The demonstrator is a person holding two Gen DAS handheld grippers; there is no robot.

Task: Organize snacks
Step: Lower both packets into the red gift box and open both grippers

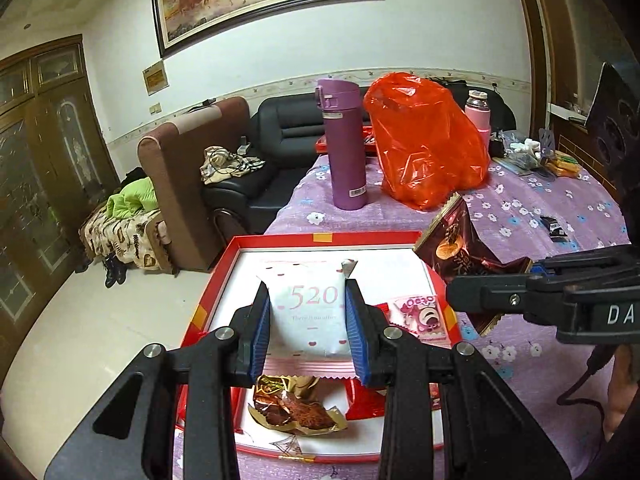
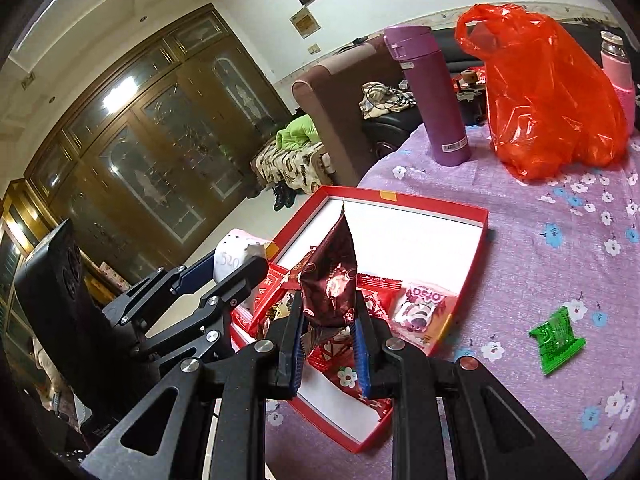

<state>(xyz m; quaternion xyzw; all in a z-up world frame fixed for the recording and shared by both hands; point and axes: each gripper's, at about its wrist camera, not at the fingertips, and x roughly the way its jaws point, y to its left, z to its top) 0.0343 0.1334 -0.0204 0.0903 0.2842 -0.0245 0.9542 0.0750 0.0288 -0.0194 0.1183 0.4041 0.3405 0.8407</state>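
My left gripper (image 1: 307, 330) is shut on a white "520" snack packet (image 1: 310, 320) and holds it above the red box (image 1: 280, 239), which is white inside. My right gripper (image 2: 327, 344) is shut on a dark brown foil snack bag (image 2: 330, 276), held upright over the same box (image 2: 440, 202). In the left wrist view that bag (image 1: 460, 248) and the right gripper (image 1: 472, 300) hang over the box's right edge. In the box lie a pink Oreo packet (image 2: 420, 306), red packets (image 2: 272, 284) and a brown chocolate wrapper (image 1: 296, 408). A green packet (image 2: 556, 338) lies on the tablecloth right of the box.
Behind the box stand a purple flask (image 1: 346, 144), an orange plastic bag (image 1: 428, 140) and a pink bottle (image 1: 478, 114). A small black packet (image 1: 554, 228) lies on the purple flowered tablecloth (image 2: 540, 240). The table's left edge drops to the floor, with sofas beyond.
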